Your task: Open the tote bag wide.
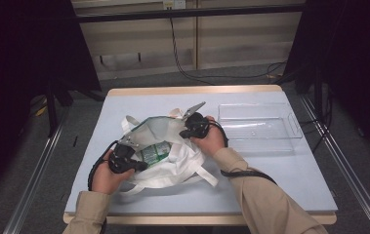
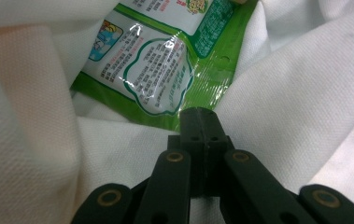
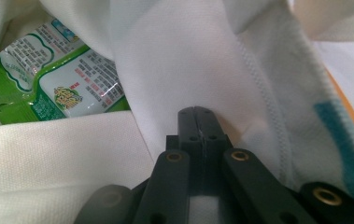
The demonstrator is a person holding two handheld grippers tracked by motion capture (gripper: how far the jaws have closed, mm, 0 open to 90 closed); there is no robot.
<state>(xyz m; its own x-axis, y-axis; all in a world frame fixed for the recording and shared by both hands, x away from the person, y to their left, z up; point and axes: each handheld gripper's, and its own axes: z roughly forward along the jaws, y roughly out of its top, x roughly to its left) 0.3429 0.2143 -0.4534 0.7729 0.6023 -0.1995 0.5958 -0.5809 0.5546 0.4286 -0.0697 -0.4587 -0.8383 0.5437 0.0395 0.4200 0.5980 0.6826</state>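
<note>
A white cloth bag (image 1: pixel 173 168) lies on the blue table top, its mouth pulled wide between my two grippers. Inside lies a green and white snack packet (image 1: pixel 154 152), face up. My left gripper (image 1: pixel 142 165) is at the near left rim and is shut on the cloth. My right gripper (image 1: pixel 183 133) is at the far right rim, also shut on the cloth. In the left gripper view the closed jaws (image 2: pixel 200 114) pinch white cloth (image 2: pixel 305 93) just below the packet (image 2: pixel 156 70). In the right gripper view the closed jaws (image 3: pixel 198 114) hold a fold of the bag (image 3: pixel 188 56), with the packet (image 3: pixel 67 79) at upper left.
A clear plastic tray (image 1: pixel 290 127) stands on the table to the right of the bag, beyond my right hand. The bag's straps (image 1: pixel 207 174) trail toward the near edge. Dark stands and cables flank the table (image 1: pixel 290 180).
</note>
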